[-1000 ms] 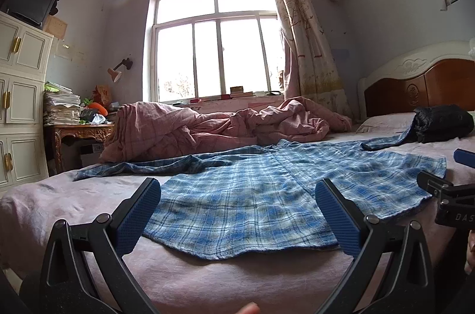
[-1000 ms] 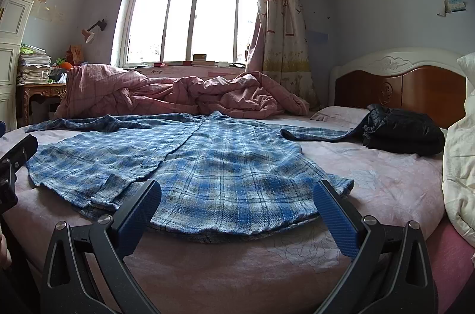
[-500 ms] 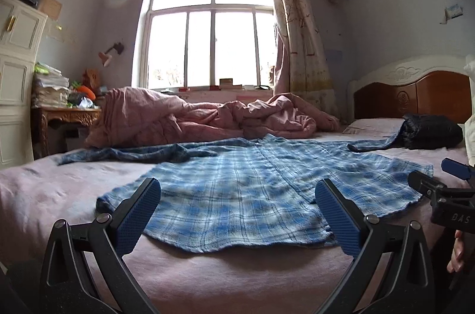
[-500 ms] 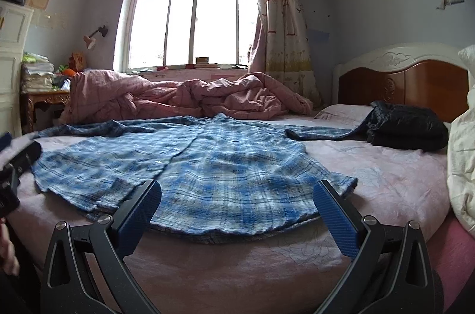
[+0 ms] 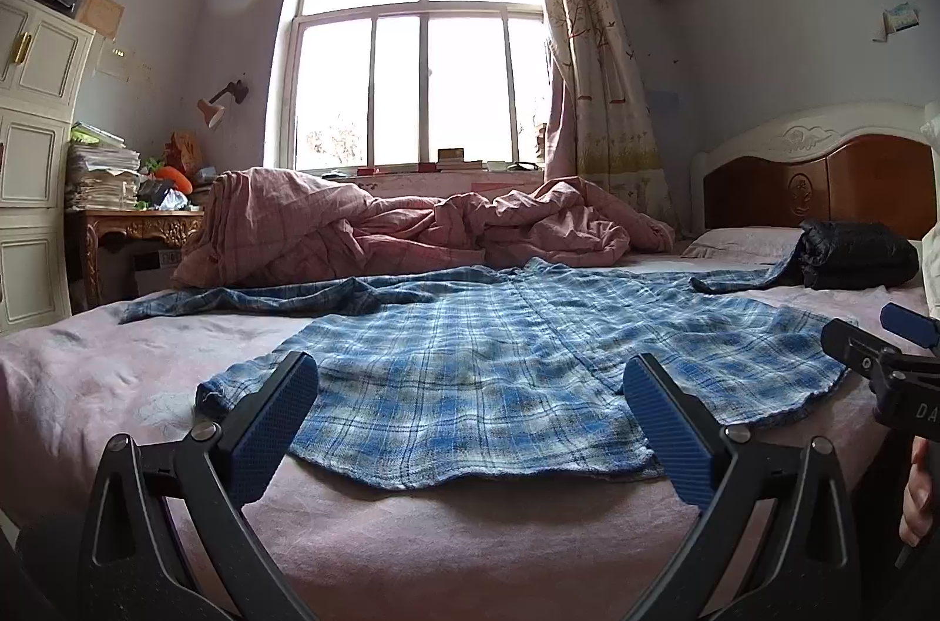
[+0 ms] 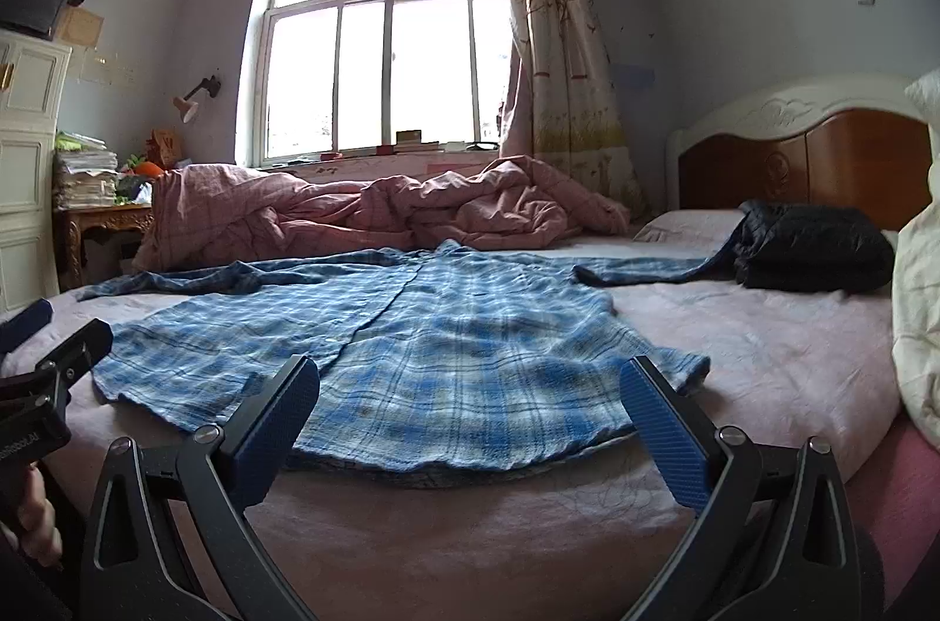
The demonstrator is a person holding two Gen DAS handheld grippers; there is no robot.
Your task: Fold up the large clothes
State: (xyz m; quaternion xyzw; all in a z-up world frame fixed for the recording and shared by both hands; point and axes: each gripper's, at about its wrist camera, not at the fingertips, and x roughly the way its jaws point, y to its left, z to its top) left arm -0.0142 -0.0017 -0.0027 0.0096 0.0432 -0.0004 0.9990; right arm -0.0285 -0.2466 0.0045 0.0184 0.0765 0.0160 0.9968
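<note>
Item: blue plaid shirt (image 5: 470,374), a large garment, lying spread flat and front-up on the pink bed sheet (image 5: 117,386). Its button placket is running away from the cameras toward the window (image 5: 420,63); its hem is facing the near bed edge. Both sleeves are stretching outward, probably laid so to expose the fold lines. The right sleeve's tip is reaching a folded black jacket (image 6: 816,245) by the headboard (image 6: 822,157), though whether it is tucked under the jacket is hard to tell at this distance.

Item: left gripper (image 5: 470,421), hovering just short of the hem, jaws standing wide apart and holding nothing. It is facing the hem's left half, seemingly lining up for a pinch there.

Item: right gripper (image 6: 470,421), likewise gaping wide and empty, sitting level with its partner and facing the hem's right half. The pairing is suggesting a two-corner lift.

Item: rumpled pink quilt (image 5: 411,233), bunching along the far side under the window, likely pushed back to give the shirt room.

Status: folding is not yet beginning; the garment is waiting untouched.
</note>
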